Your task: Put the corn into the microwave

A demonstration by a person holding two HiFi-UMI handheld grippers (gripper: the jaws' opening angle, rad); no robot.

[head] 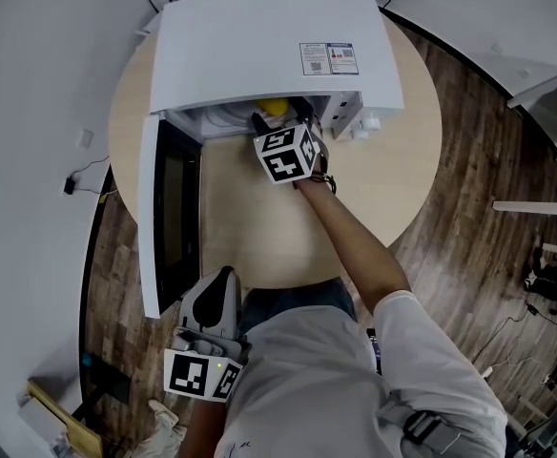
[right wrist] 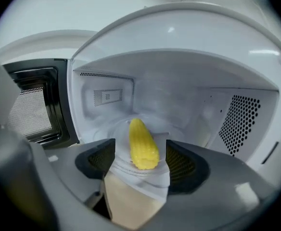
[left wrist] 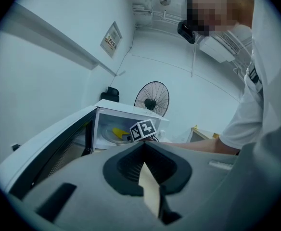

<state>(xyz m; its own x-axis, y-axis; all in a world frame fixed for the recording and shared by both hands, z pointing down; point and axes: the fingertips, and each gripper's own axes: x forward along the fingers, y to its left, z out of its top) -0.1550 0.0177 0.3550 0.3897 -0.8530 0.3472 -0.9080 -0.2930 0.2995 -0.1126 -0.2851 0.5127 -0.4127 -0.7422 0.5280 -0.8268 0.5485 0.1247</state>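
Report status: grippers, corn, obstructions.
Right gripper open astride corn. Corn lying on microwave turntable. Left gripper shut, empty. Door open, nothing blocking.

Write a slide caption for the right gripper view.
Right gripper, jaws open, flanks the corn lying on the turntable inside the microwave.

We see a round table [head: 259, 232] of light wood on a dark wood floor [head: 469, 189]. The wall [head: 30, 84] is white, and a black plug [head: 69, 186] with a thin cable sits on it, near the floor. A black fan [left wrist: 151, 99] stands at the back. A small sign [left wrist: 111, 37] is high up on the wall. White furniture [head: 544, 103] stands off to the right, with more cables [head: 546, 284] on the floor near it. The room is bright.
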